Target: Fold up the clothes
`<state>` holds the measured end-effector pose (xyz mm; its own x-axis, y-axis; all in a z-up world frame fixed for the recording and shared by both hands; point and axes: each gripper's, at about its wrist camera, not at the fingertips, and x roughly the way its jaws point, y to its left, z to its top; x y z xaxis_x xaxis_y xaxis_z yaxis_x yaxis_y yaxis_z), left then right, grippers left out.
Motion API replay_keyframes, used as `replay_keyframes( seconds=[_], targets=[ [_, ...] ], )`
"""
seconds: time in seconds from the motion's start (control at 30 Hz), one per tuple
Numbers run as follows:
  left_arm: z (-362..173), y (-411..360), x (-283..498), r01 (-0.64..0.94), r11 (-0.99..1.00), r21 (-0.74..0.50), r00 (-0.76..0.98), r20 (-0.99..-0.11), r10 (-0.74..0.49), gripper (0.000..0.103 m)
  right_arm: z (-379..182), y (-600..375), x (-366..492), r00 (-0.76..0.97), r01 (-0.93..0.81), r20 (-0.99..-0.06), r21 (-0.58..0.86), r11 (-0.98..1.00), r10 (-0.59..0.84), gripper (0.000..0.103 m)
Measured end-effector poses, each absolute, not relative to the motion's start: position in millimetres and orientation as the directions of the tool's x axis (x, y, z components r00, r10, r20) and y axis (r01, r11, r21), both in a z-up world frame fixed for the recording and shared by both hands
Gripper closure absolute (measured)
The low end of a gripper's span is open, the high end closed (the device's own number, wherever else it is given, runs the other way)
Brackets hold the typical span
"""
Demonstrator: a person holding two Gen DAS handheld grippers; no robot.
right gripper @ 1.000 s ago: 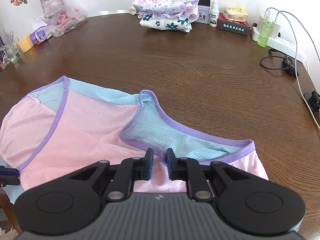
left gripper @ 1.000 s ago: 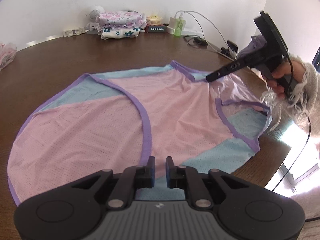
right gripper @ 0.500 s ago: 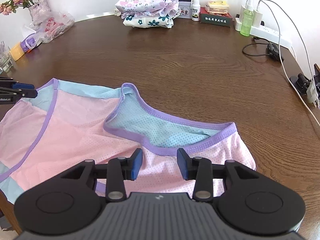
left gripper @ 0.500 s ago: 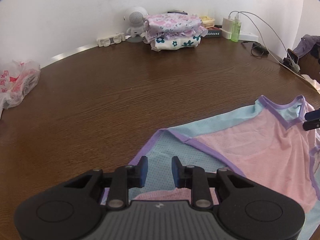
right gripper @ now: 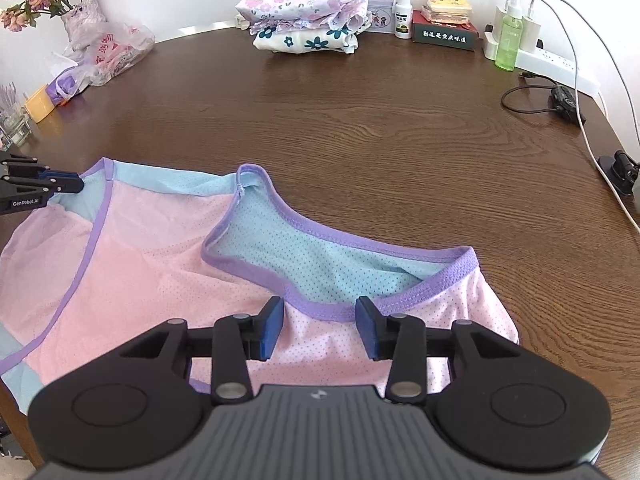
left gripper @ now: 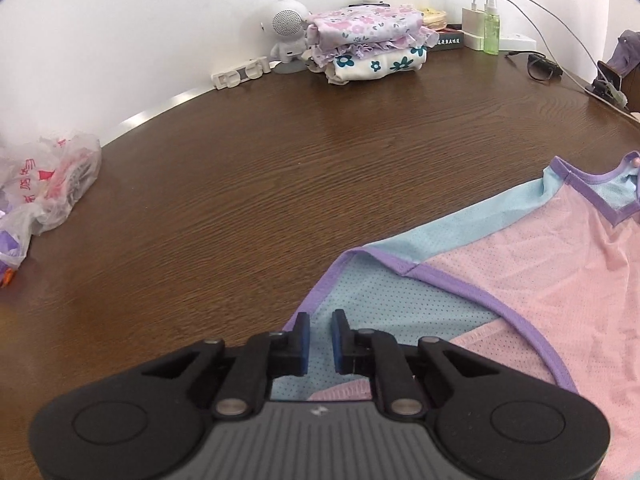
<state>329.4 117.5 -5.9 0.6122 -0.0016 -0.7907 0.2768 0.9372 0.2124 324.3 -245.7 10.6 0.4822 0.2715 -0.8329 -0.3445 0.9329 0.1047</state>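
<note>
While both grippers' jaws gape, the garment (right gripper: 160, 264) lies under them.

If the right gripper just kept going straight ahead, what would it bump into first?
Probably the purple-edged neckline of the pink and blue top, lying just ahead of the right gripper between its open jaws. Beyond that there is bare table, then the folded clothes stack. Height above the cloth is unclear.

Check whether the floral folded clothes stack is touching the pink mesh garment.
Apart. The right wrist view shows bare brown table between the folded stack by the wall and the pink mesh garment.
</note>
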Motion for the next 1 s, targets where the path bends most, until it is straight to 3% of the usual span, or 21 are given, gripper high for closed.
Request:
replay_keyframes(
  seconds=[0.1, 0.3, 0.47, 0.7, 0.77, 0.8, 1.0],
  targets=[
    [-6.5, 118.3, 325.8, 0.264, 0.934, 0.242, 0.626, -0.779, 0.025, 0.093, 8.5, -251.4, 321.5, 0.497, -0.331, -0.828, 0.097, 0.939, 0.261, 0.064],
    [-6.6, 117.6, 322.8, 0.250, 0.934, 0.257, 0.635, -0.771, 0.042, 0.093, 7.9, -254.9, 316.1, 0.513, -0.332, -0.827, 0.055, 0.942, 0.229, 0.093],
    [-7.1, 116.6, 322.4, 0.246, 0.935, 0.256, 0.639, -0.768, 0.042, 0.097, 15.5, -277.5, 327.5, 0.528, -0.245, -0.794, 0.198, 0.949, 0.302, 0.084],
    [-8.0, 114.5, 321.8, 0.243, 0.934, 0.263, 0.644, -0.763, 0.047, 0.097, 4.8, -252.2, 333.0, 0.531, -0.322, -0.825, 0.015, 0.947, 0.194, 0.083],
    [-8.4, 115.0, 321.4, 0.245, 0.934, 0.262, 0.646, -0.762, 0.044, 0.097, 5.7, -248.7, 330.3, 0.541, -0.333, -0.824, -0.027, 0.942, 0.168, 0.091],
    [-8.2, 115.2, 321.3, 0.245, 0.934, 0.261, 0.647, -0.761, 0.043, 0.097, 6.2, -250.6, 330.6, 0.541, -0.326, -0.824, -0.023, 0.945, 0.167, 0.103],
    [-8.2, 115.6, 320.9, 0.241, 0.935, 0.259, 0.653, -0.757, 0.041, 0.097, 8.9, -261.7, 332.2, 0.541, -0.284, -0.825, 0.001, 0.959, 0.161, 0.103]
  ],
)
